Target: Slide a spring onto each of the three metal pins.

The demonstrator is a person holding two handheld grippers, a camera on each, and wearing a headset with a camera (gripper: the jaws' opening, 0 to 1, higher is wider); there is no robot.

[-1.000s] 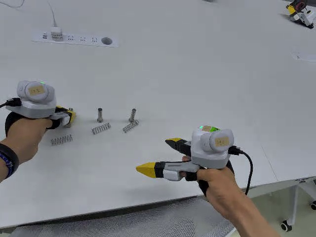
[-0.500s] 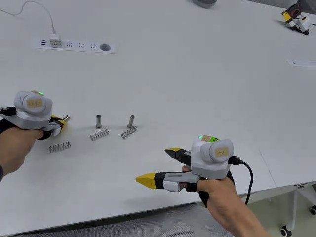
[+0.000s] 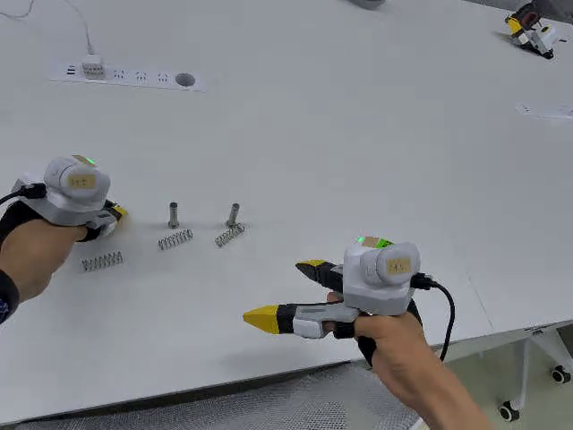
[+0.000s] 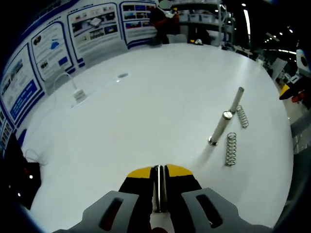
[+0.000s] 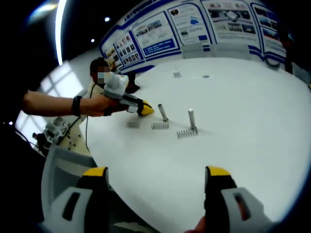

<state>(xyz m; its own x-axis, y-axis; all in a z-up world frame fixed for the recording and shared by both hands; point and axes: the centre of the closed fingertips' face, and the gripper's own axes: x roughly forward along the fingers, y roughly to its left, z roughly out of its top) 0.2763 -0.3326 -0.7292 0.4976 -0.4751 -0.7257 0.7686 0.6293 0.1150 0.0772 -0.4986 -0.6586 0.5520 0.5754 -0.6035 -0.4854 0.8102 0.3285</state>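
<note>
L tongs [image 4: 159,170] clamp smooth steel pin [image 4: 158,191]; R tongs [image 5: 155,173] wide apart

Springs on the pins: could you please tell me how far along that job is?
None done: three springs lie loose on the table. The left gripper is shut on one pin; two pins stand bare. The right gripper is open, empty. All three springs remain.

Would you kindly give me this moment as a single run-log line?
left gripper: shut on held pin | right gripper: open, nothing held | upright pins: two, bare | springs: three, lying loose on table
</note>
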